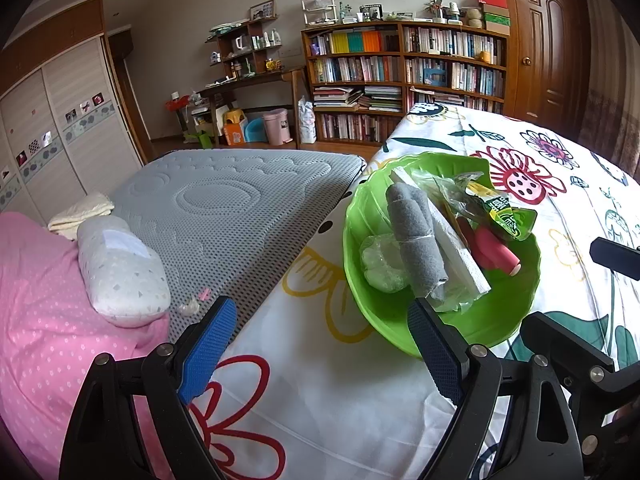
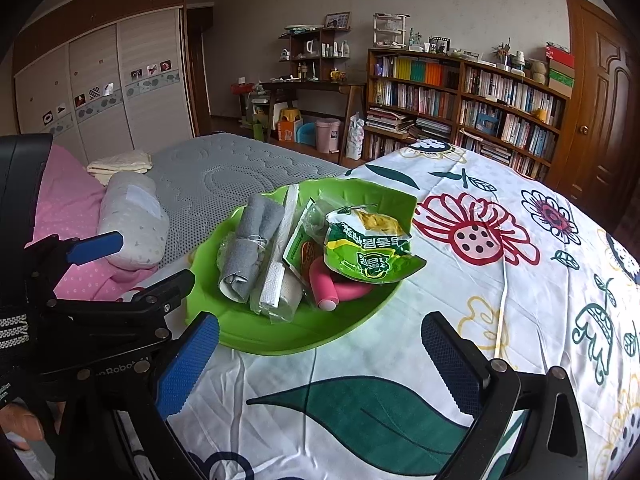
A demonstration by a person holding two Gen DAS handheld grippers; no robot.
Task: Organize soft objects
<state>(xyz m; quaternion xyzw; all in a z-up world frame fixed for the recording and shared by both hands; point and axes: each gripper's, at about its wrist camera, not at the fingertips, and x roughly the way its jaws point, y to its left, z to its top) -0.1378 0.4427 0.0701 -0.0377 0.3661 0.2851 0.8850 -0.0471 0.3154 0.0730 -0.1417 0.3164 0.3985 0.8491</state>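
Observation:
A green leaf-shaped tray (image 1: pixel 508 320) (image 2: pixel 280 340) lies on the flowered bedsheet (image 1: pixel 320 380) (image 2: pixel 500 280). It holds a grey foam roll (image 1: pixel 416 240) (image 2: pixel 248 248), a white foam strip (image 1: pixel 456 256) (image 2: pixel 280 256), a pink foam tube (image 1: pixel 496 252) (image 2: pixel 324 284), a green snack bag (image 1: pixel 500 208) (image 2: pixel 368 252) and clear plastic-wrapped pieces (image 1: pixel 380 264). My left gripper (image 1: pixel 320 344) is open just before the tray's near-left rim, nothing between its fingers. My right gripper (image 2: pixel 320 352) is open at the tray's near edge, also holding nothing.
A grey mattress (image 1: pixel 240 200) (image 2: pixel 224 176) lies left of the sheet, with a small patterned pillow (image 1: pixel 120 268) (image 2: pixel 132 220), a folded cream cloth (image 1: pixel 80 212) and pink bedding (image 1: pixel 48 300). Bookshelves (image 1: pixel 404 76) (image 2: pixel 460 100), a desk and a wardrobe (image 2: pixel 100 92) stand behind.

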